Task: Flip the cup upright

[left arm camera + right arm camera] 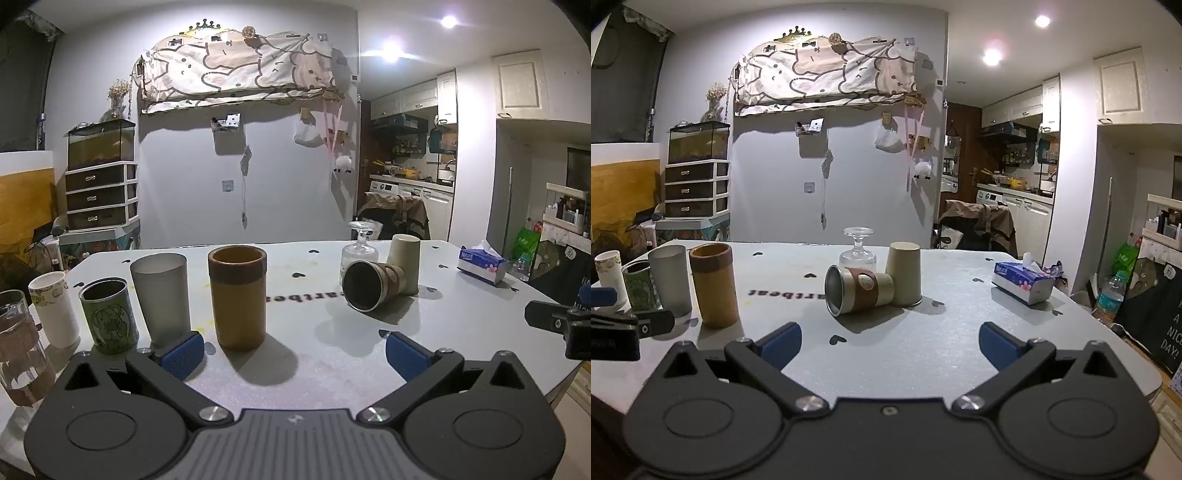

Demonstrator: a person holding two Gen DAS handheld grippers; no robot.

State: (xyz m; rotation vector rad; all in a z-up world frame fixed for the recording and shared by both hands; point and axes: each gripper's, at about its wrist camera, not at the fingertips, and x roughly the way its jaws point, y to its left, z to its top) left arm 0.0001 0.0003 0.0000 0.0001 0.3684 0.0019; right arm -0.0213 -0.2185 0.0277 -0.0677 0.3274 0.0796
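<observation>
Lying on its side near the middle of the right-wrist frame, the beige metal-rimmed cup with a brown sleeve (858,290) points its dark mouth toward the lower left and rests on the pale grey worktop (923,343). Just right of it stands an upside-down cream paper cup (904,273), touching or nearly touching it, and an inverted clear stemmed glass (857,248) stands behind. The right gripper (889,341) has its blue-padded fingers spread wide, holding nothing — the cup sits beyond them. The left gripper (293,354) is likewise spread and empty, with an upright tan cylindrical cup (237,297) just past its left finger. A blue tissue box (1023,282) sits at the right of the frame.
</observation>
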